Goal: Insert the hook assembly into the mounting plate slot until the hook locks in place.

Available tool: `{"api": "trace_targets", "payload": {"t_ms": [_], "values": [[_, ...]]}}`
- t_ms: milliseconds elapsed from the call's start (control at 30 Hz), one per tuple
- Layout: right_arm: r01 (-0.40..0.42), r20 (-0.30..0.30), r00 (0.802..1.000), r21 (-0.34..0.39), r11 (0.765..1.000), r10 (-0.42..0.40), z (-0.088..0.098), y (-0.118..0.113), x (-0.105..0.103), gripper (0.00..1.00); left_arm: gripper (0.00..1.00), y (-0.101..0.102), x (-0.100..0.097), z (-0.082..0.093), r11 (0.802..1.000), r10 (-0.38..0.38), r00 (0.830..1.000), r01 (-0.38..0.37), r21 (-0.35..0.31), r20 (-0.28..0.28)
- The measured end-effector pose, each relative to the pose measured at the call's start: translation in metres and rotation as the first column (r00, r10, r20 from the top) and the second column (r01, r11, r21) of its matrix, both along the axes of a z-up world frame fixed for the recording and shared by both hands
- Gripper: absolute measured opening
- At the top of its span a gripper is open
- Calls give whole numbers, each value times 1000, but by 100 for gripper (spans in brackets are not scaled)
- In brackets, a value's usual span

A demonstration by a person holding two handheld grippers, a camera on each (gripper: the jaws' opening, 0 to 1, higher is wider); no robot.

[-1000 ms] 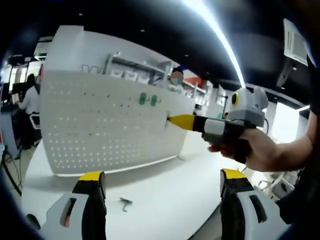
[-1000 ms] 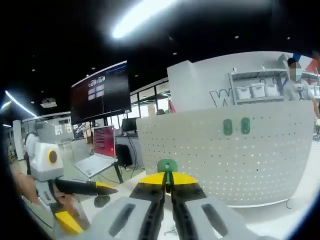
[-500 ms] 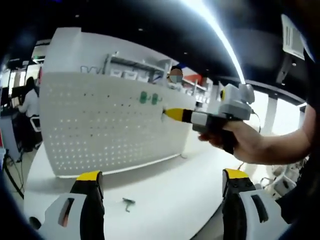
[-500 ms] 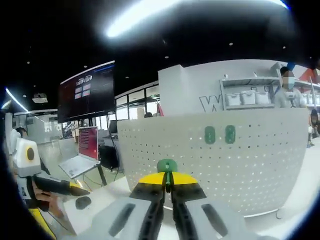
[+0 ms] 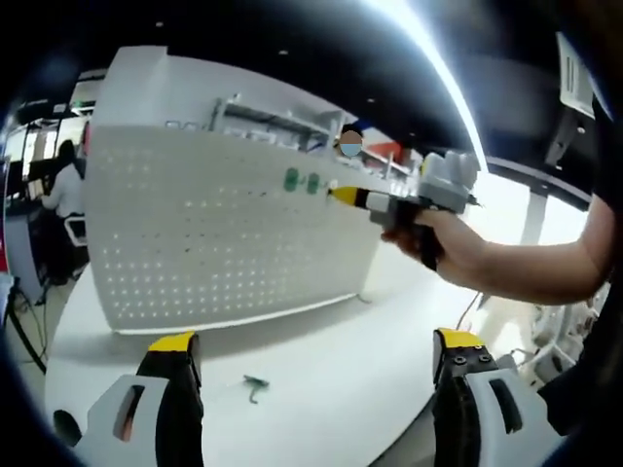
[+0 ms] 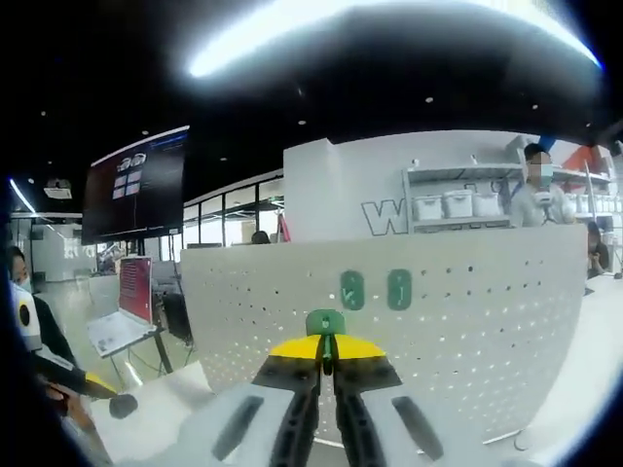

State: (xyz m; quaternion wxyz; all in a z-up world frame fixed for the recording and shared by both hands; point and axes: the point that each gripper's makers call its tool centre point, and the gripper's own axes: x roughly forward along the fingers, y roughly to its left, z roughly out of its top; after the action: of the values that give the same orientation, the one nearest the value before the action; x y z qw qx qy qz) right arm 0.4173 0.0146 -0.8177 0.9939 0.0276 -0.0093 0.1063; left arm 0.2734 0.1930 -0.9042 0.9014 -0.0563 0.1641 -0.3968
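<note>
White perforated pegboard (image 6: 389, 321) stands upright on a white table (image 5: 321, 379), straight ahead of both grippers. Two green hooks (image 6: 375, 290) are already mounted side by side near its top edge.

In the right gripper view, the right gripper (image 6: 326, 352) has its yellow-tipped jaws clenched on a third green hook (image 6: 325, 323), whose rounded head pokes out just above the tips. This held hook sits just below the two mounted ones, close in front of the board; whether it touches the board cannot be told.

In the left gripper view, the left gripper (image 5: 316, 355) is released, its jaws wide apart and holding nothing. Between them, a little ahead, a small metal piece (image 5: 255, 386) lies on the table. Farther ahead and to the right, a person's hand (image 5: 448, 251) holds the right gripper with its tip just beside the mounted hooks.
</note>
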Motion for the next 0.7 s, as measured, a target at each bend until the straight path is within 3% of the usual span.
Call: {"api": "trace_targets", "payload": {"t_ms": [700], "values": [[146, 29, 989, -13, 989, -146, 6, -61, 35, 1, 100, 13, 7, -7, 999, 39, 999, -39, 5, -15]]}}
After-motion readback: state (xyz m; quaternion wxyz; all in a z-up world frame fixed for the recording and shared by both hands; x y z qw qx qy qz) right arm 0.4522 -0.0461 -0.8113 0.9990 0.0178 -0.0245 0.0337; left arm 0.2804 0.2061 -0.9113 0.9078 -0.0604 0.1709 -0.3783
